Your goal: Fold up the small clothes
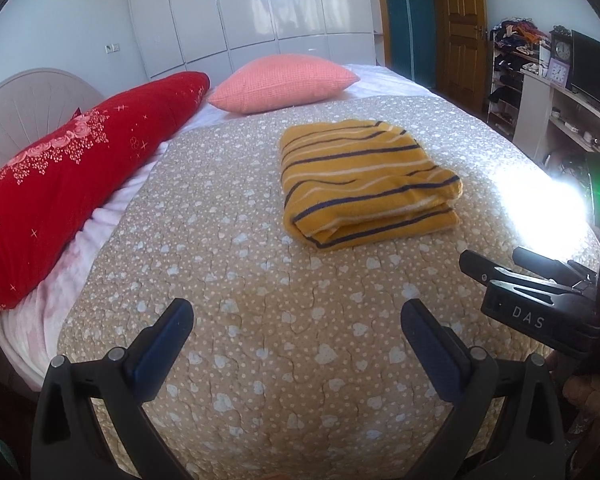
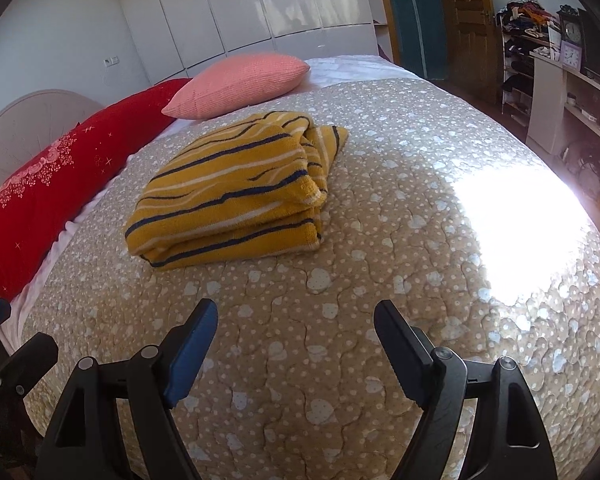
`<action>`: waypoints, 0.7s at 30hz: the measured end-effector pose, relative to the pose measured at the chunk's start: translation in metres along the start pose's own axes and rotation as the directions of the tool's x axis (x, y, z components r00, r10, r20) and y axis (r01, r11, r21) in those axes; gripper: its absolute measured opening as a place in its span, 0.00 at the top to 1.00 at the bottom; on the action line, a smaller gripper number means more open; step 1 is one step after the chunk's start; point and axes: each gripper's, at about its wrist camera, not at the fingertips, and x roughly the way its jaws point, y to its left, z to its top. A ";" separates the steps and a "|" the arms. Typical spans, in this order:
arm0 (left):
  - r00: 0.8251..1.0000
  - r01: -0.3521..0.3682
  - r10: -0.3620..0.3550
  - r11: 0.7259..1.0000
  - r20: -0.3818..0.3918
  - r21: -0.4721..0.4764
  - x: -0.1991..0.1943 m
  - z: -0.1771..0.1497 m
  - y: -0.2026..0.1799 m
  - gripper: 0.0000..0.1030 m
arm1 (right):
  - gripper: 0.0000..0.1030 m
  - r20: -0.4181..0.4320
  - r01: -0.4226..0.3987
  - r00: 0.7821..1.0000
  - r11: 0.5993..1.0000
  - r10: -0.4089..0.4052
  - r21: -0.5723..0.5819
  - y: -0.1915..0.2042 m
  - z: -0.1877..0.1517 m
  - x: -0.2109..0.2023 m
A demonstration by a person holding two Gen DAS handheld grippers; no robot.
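The red pillow (image 1: 72,184) runs out past the left edge in both views, so its near end is not seen, and it covers most of the headboard (image 1: 32,100) behind it. The folded sweater (image 2: 236,192) hides its own inner layers — sleeves and collar cannot be made out. A glare patch (image 2: 520,232) washes out the quilt (image 2: 300,360) pattern near the bed's right edge. The shelf clutter (image 1: 516,36) at far right is too small to name, and the clock (image 1: 562,50) face cannot be read. The right gripper (image 1: 500,276) is cut off by the left view's right edge — its fingers (image 1: 474,266) show only in part.
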 end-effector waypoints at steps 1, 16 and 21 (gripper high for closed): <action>1.000 0.003 -0.003 1.000 -0.007 -0.004 0.002 -0.001 0.001 0.00 | 0.18 -0.004 0.001 1.000 1.000 -0.001 -0.005 0.001 0.000 0.002; 0.989 0.032 -0.042 0.997 -0.141 -0.072 0.059 -0.014 0.020 0.00 | 0.18 0.045 -0.002 0.999 1.000 0.004 -0.029 0.013 0.016 0.008; 0.971 0.025 -0.049 0.994 -0.233 -0.105 0.095 -0.032 0.030 0.00 | 0.45 0.122 -0.059 0.990 0.997 0.065 -0.058 0.022 0.058 0.016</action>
